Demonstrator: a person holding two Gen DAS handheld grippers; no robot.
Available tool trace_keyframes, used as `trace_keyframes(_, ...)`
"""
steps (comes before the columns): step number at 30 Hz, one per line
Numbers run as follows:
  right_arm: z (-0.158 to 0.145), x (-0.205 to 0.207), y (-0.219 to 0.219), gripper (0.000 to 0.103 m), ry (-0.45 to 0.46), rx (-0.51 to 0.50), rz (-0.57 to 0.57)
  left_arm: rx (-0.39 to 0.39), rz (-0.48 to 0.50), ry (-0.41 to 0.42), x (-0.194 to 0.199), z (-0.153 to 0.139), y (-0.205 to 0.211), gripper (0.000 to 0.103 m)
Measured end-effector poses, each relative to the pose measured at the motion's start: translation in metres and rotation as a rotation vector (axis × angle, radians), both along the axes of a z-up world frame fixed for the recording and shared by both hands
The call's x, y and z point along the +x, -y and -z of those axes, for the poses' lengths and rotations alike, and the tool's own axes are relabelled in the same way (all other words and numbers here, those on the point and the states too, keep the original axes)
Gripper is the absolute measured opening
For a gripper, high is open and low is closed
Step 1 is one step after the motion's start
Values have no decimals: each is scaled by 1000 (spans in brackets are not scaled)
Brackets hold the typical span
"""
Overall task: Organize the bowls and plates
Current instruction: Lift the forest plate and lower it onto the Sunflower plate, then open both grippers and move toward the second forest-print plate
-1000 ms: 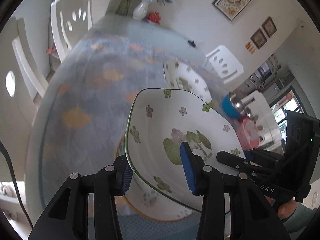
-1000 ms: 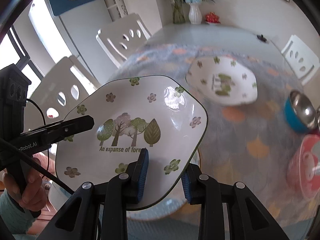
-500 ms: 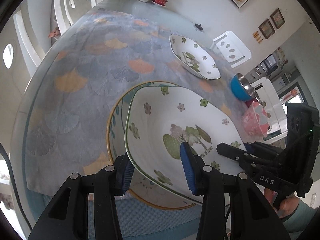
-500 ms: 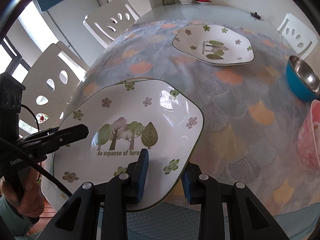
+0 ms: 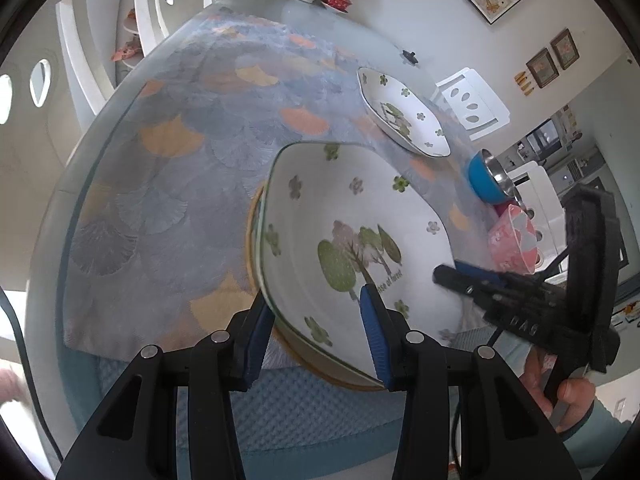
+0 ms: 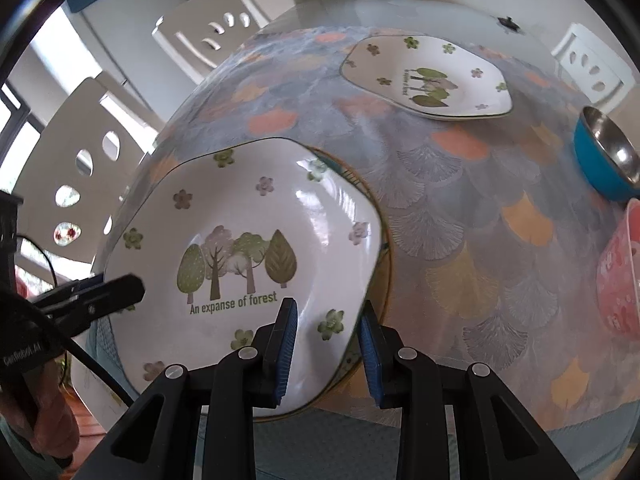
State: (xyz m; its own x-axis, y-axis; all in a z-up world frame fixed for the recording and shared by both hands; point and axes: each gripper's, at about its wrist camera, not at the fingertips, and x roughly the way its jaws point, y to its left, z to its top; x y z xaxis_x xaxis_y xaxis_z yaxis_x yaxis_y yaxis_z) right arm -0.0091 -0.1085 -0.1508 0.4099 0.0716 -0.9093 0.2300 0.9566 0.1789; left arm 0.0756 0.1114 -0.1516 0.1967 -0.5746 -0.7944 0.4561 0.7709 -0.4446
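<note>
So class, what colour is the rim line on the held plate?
Dark green, edging the white plate; clearest in the right wrist view.

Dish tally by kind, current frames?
Forest-print plates: 2 (held plate, far plate)
Gold-rimmed plate underneath the held one: 1
Bowls: 2 (blue bowl, pink bowl)
Total: 5

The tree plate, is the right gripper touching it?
Touching. In the right wrist view the right gripper has its blue fingers on both sides of the tree plate rim, pinching it.
</note>
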Motion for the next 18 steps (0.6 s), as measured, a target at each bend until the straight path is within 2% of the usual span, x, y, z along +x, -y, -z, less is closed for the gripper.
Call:
trace_keyframes(4,-18,-5,1,29,46,-28,14,7,-11,9,-1,-4,-12,40)
trace_keyframes(10,-38,-16,5,29,85,-14,54,6,-5,34,-4,-18,-22,40)
trace_keyframes(15,-69,-36,21,29,145,26,119,-27,18,96,-1,-47,-17,40)
trace_keyframes(18,-93,-46,32,30,194,18,162,-55,47,159,3,-74,-5,40)
